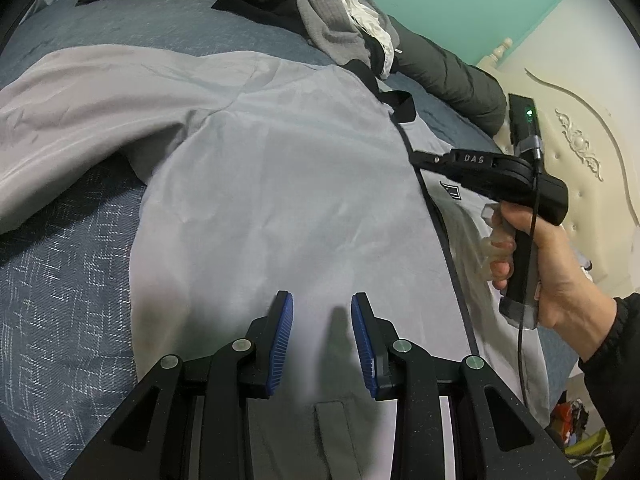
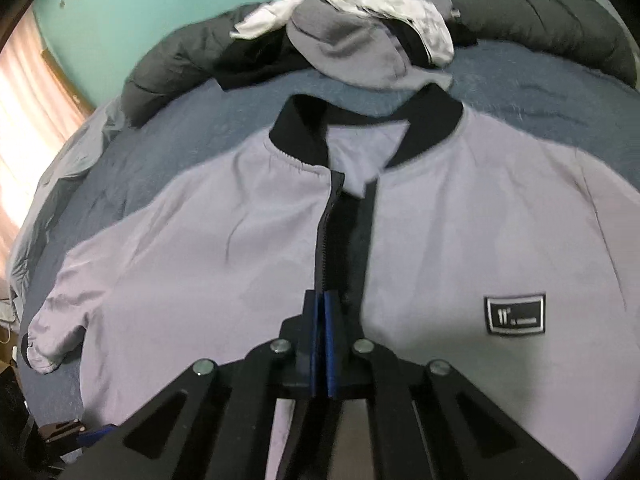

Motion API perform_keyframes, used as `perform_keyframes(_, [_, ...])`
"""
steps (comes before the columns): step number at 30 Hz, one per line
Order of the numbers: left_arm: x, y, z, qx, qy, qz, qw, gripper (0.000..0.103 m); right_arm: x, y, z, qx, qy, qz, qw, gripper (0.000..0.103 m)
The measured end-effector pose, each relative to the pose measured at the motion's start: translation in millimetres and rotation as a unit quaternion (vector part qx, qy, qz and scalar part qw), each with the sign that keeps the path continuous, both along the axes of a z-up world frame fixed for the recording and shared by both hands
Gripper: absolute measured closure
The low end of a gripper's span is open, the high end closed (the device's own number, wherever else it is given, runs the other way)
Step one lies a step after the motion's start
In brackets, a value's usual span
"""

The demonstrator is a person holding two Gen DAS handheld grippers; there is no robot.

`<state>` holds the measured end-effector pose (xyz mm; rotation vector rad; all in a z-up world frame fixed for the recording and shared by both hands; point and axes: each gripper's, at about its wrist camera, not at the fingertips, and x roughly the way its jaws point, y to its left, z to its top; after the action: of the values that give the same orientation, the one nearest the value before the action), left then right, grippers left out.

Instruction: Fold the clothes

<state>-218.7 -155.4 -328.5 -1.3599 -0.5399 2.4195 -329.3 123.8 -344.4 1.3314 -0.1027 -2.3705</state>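
Left wrist view looks down on a pale grey jacket (image 1: 280,168) spread front-up on the blue bed cover (image 1: 60,280), flat enough for its halves to be lined up before any fold. At nine o'clock one sleeve (image 1: 80,92) runs out sideways over the cover, not yet brought in. At six o'clock the left tongs (image 1: 322,320) hover over the jacket's lower front, spread with nothing between the blue pads (image 1: 280,344); I judge they wait there to pin or take the hem. At twelve o'clock a heap of other clothes (image 1: 332,28) lies against a dark quilted roll (image 1: 448,68), kept clear of the working area. At three o'clock a hand (image 1: 552,264) grips the handle of the other tool over the zip line.

Right wrist view faces the collar (image 2: 376,120) at twelve o'clock, with the same sleeve (image 2: 80,300) trailing to nine o'clock and ending in a dark cuff. At six o'clock the right tongs (image 2: 322,300) are pressed together at the dark zip edge (image 2: 326,240) of the wearer's right front panel; whether cloth is caught between the pads I cannot tell. The likely purpose is to draw that panel across the open gap. At four o'clock a logo patch (image 2: 514,314) marks the other panel.
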Motion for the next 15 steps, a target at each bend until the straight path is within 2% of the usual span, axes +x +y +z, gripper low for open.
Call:
perform_keyframes(11, [-3.5,-2.3,-3.7,-0.002,-0.006,0.000,1.0000,0.070,-5.3,-16.6,-18.1,0.061,0.002,0.004,0.998,0.100])
perform_keyframes(15, [-4.4,-5.9,-4.4,0.003,-0.008,0.003,1.0000,0.070,-1.1,-16.4,-9.3,0.071,0.020,-0.004,0.997,0.100])
